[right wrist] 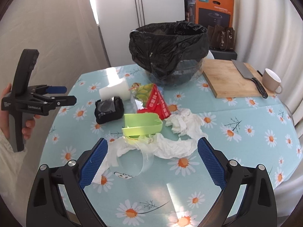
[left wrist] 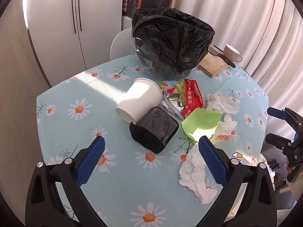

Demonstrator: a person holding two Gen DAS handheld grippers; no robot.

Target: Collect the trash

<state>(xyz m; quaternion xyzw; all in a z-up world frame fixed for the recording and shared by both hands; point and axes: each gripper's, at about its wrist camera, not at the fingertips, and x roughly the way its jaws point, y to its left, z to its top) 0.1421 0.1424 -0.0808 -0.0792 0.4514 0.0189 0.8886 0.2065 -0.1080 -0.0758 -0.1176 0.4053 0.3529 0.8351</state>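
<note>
A bin lined with a black bag [left wrist: 172, 43] [right wrist: 168, 49] stands at the table's far side. In front of it lies trash: a tipped white paper cup [left wrist: 140, 99] [right wrist: 115, 90], a black food container [left wrist: 154, 130] [right wrist: 108, 109], red snack wrappers [left wrist: 193, 96] [right wrist: 158, 104], a green plastic box [left wrist: 201, 123] [right wrist: 142, 125], crumpled tissues [left wrist: 197, 172] [right wrist: 181, 124] and a clear plastic cup [right wrist: 136, 162]. My left gripper [left wrist: 151, 147] is open and empty, short of the black container. My right gripper [right wrist: 152, 151] is open and empty above the tissues and clear cup.
A wooden cutting board [right wrist: 231, 79] [left wrist: 214, 62] with a cleaver [right wrist: 250, 75] and a beige mug [right wrist: 271, 80] [left wrist: 232, 54] lie at the back right. A white chair [left wrist: 119, 43] stands behind the daisy-print table [left wrist: 121, 179]. An orange box [right wrist: 214, 7] and curtains stand behind.
</note>
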